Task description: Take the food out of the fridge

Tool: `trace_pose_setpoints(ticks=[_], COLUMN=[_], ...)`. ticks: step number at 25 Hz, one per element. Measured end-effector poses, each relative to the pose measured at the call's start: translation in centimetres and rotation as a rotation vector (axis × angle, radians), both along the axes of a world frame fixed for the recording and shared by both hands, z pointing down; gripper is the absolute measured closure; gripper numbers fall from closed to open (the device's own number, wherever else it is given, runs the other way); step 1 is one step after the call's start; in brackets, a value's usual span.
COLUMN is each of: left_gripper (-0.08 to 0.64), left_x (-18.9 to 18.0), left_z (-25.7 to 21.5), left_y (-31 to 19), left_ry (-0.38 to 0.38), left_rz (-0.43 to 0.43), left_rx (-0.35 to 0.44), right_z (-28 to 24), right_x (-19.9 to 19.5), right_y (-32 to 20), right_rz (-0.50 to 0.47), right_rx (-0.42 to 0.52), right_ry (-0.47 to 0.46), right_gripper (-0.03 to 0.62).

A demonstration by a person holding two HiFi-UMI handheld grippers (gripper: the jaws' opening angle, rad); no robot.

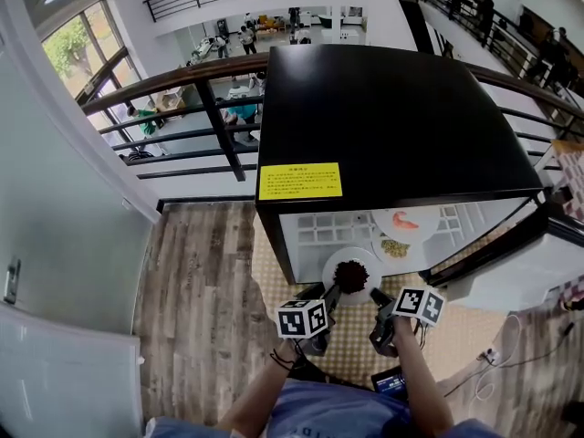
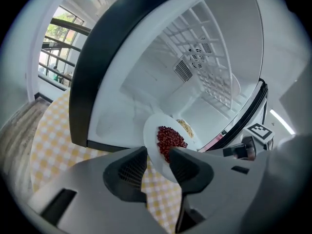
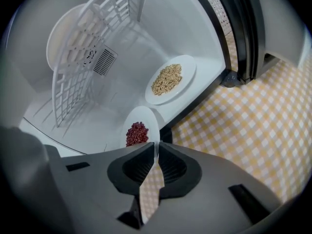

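While your right gripper (image 3: 156,147) pinches the near rim of the bean plate (image 3: 146,117), jaws almost together on the thin edge, your left gripper (image 2: 158,155) stands spread. The plate's edge lies in the gap between its jaws, but neither pad seems to press. That plate sits at the front lip of the fridge (image 1: 383,117), partly out over the mat (image 3: 253,121).

Judge it stiff, smooth and breakable, and light in itself. It carries a loose heap of red beans (image 3: 137,133) that will roll off at any tilt. A one-sided rim pinch lets it sag or swivel, so you likely want the left jaws closed on the rim too, and the plate kept level.

Farther in, on the fridge floor, the grain plate (image 3: 187,67) looks the same kind: take it by the bare rim, not across the food. Farthest, a third plate (image 1: 424,228) with something orange appears to rest on the wire rack (image 3: 83,67). The wires may catch its rim, so lift before drawing.
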State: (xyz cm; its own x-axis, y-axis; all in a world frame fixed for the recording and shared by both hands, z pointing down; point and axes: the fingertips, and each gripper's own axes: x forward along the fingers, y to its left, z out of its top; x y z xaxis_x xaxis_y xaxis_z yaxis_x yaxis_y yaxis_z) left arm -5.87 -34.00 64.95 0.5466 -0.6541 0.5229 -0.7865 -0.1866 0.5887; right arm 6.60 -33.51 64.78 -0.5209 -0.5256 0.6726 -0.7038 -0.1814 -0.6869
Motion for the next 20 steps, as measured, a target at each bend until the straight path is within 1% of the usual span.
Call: trace_pose_setpoints(ticks=[1, 2, 6, 12, 16, 20], left_gripper=[0.426, 0.446, 0.446, 0.446, 0.446, 0.446], left_x=[-0.1, -0.2, 0.1, 0.7, 1.1, 1.3], left_z=[0.0, 0.0, -0.5, -2.1, -3.3, -4.7], left_y=[0.1, 0.3, 1.0, 2.1, 2.6, 3.0], left_ry=[-0.012, -0.018, -0.007, -0.062, -0.068, -0.052], left_rz=[0.0, 0.005, 0.038, 0.094, 0.093, 0.083], left_rx=[0.004, 0.007, 0.018, 0.075, 0.099, 0.118], right_z=[-0.1, -0.2, -0.7, -1.6, -2.9, -4.7], right_x=[0.1, 0.1, 0.5, 1.0, 1.3, 1.6], right_y=[0.2, 0.3, 1.1, 2.2, 2.8, 3.2], right_rz=[0.008, 0.015, 0.026, 0.028, 0.035, 0.036], right_rx=[0.001, 0.003, 0.021, 0.058, 0.101, 0.148], right_ry=[-0.005, -0.01, -0.013, -0.013, -0.026, -0.038], right_gripper=[0.551, 0.551, 0.551, 0.551, 0.551, 0.551])
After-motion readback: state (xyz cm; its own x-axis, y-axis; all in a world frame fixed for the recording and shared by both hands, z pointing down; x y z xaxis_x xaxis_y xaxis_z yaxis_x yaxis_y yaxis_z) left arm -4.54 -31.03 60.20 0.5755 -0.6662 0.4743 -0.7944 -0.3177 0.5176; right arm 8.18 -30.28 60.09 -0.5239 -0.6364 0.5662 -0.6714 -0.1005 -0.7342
